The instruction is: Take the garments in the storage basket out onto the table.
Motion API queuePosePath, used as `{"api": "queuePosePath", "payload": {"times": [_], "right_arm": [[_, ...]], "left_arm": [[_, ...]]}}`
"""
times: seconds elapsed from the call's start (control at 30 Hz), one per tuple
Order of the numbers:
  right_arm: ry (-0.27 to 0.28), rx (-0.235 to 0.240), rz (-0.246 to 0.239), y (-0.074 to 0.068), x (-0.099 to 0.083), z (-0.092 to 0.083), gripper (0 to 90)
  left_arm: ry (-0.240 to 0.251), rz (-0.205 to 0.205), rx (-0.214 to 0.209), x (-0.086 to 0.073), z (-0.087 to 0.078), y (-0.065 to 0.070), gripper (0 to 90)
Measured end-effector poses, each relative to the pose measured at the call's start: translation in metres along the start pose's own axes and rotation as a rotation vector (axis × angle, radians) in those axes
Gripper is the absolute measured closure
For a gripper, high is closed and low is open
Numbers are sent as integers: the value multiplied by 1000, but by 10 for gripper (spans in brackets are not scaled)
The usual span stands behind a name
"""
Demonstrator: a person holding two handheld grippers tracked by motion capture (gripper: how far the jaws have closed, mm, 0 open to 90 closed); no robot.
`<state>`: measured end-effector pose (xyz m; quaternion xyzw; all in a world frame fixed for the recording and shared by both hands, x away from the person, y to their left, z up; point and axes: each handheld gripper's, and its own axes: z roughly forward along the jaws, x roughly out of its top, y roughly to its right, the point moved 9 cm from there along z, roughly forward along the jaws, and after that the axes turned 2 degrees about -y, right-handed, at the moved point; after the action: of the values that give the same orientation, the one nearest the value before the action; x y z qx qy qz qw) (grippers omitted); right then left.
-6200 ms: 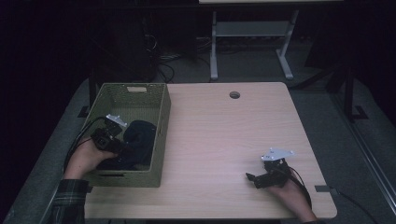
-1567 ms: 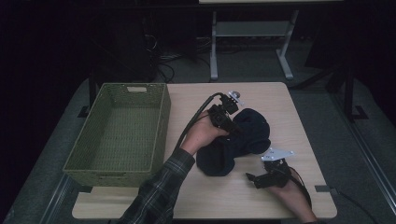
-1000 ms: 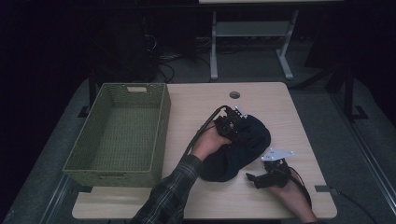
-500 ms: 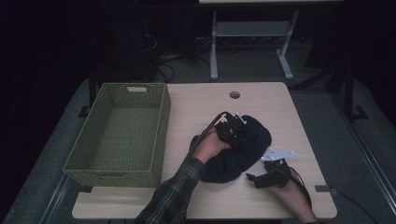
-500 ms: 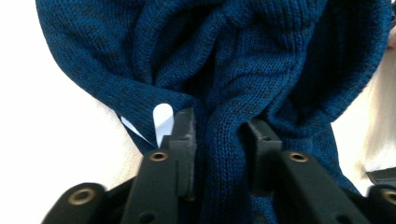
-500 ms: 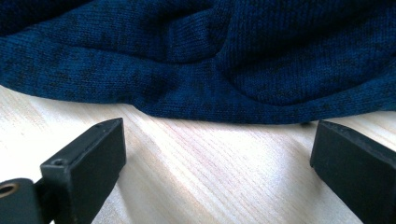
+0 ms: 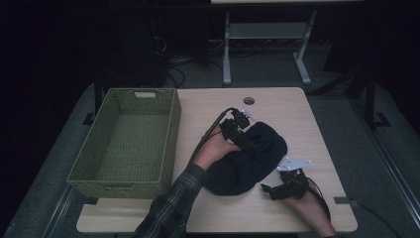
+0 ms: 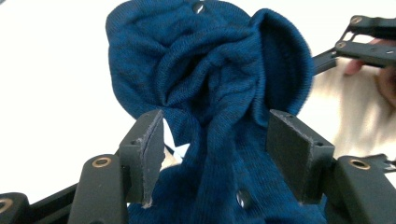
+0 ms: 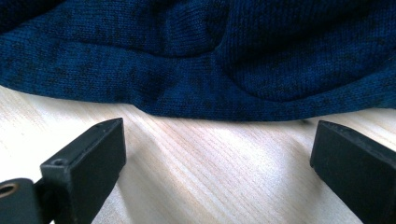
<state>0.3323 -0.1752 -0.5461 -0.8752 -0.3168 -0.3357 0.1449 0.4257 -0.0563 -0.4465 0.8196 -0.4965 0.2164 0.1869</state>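
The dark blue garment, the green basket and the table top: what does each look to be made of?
The garment looks like knitted fabric, probably wool or a blend: fine ribbed loops, soft folds, matte, with small dark buttons. The basket looks woven, perhaps plastic or dyed wicker; the even lattice walls leave that open. The table top shows pale wood grain with a smooth finish, possibly laminate.

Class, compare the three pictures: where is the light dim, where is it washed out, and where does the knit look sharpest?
High view: dim, the sweater reads near black. Left gripper view: tabletop blown out white, sweater vivid blue. Right gripper view: even light, knit and wood grain crisp.
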Motion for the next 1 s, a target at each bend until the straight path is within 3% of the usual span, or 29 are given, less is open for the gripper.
{"api": "queuePosePath", "payload": {"times": [0.23, 0.4, 0.57, 1.0], "right_arm": [[0, -2, -4, 0, 0, 0, 33], [1, -1, -4, 0, 0, 0, 33], [1, -1, -4, 0, 0, 0, 33], [1, -1, -3, 0, 0, 0, 33]], "left_arm": [[12, 3, -31, -19, -27, 13, 618], [0, -3, -32, -38, -34, 17, 783], [-12, -12, -2, -57, -35, 18, 888], [-64, -24, 9, -112, -15, 39, 899]]}}
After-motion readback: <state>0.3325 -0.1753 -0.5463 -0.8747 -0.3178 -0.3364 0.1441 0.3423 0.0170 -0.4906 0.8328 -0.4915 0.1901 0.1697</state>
